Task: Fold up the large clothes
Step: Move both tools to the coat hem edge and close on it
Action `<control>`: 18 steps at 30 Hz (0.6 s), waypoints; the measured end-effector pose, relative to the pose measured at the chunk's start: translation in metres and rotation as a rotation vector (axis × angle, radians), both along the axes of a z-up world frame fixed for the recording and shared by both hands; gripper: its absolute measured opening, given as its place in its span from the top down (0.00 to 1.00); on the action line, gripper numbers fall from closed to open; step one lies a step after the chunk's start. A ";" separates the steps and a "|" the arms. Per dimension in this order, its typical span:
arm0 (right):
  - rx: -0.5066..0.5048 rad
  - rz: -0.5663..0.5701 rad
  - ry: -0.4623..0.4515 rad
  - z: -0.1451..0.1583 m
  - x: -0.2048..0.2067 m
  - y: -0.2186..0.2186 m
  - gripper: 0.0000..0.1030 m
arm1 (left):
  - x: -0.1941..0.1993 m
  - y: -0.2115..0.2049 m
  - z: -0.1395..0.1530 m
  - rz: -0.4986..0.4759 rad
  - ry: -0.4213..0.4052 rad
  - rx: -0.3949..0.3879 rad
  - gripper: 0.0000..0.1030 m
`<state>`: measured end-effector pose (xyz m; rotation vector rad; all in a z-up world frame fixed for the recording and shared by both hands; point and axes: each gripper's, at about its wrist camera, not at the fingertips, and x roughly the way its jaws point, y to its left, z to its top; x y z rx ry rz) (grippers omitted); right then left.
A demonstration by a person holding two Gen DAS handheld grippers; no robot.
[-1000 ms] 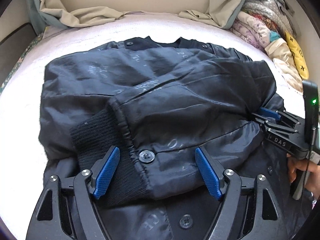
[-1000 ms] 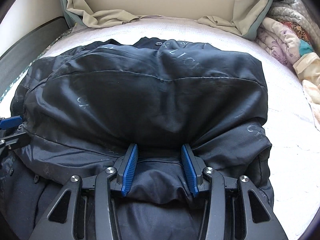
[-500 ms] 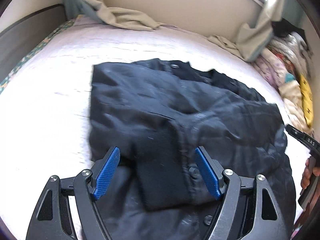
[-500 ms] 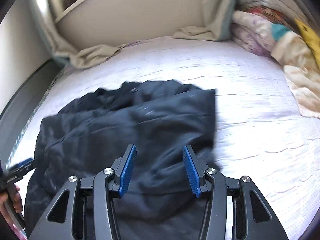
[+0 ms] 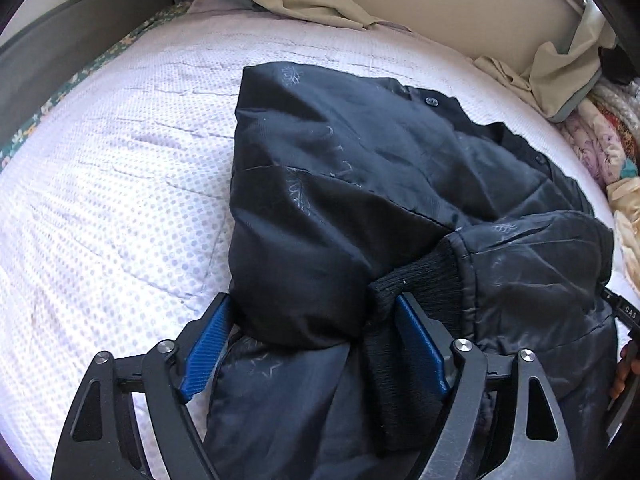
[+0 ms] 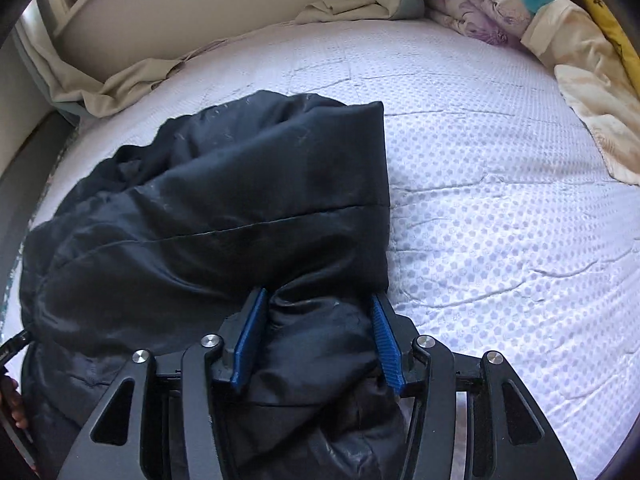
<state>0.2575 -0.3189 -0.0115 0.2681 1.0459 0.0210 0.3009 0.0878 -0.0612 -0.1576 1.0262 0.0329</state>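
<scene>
Black bomber jacket (image 5: 360, 208) lies bunched on the white dotted mattress cover (image 5: 120, 184), with its near edge gathered into both grippers. Closest in the left wrist view, the left gripper (image 5: 316, 340) has its blue pads (image 5: 206, 344) set fairly wide, and a thick wad of shiny shell fabric together with the ribbed knit cuff (image 5: 424, 284) fills the gap between them; the cloth presses against both pads, so the gripper is clamped on the jacket. Just right of that cuff, the sleeve swells upward, and at the far right edge of that view the tip of the other tool and a few fingers show beside the jacket.

In the right wrist view, the right gripper (image 6: 316, 340) likewise grips a puckered fold of the jacket (image 6: 224, 216), the fabric squeezed between its two blue pads (image 6: 248, 340). Beyond the pads, the jacket spreads away to the left of the gripper, with a straight folded edge on its right side lying against bare mattress cover (image 6: 500, 200).

Farther off, past the jacket's far edge with its small snap button (image 5: 431, 101), a beige sheet (image 5: 304, 4) lies crumpled along the cream headboard (image 6: 224, 4). To the right of the jacket, a pile of floral quilts (image 6: 492, 4) sits at the mattress edge.
</scene>
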 end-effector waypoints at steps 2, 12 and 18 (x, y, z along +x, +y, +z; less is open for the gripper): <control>-0.059 0.012 -0.018 -0.003 -0.001 0.008 0.52 | 0.004 -0.001 -0.004 0.002 0.001 0.004 0.15; 0.055 -0.043 -0.009 0.005 -0.005 -0.007 0.38 | -0.007 0.022 0.016 0.023 0.005 -0.091 0.13; 0.304 -0.120 0.028 0.027 -0.020 -0.040 0.35 | -0.026 0.039 0.044 0.030 -0.058 -0.087 0.14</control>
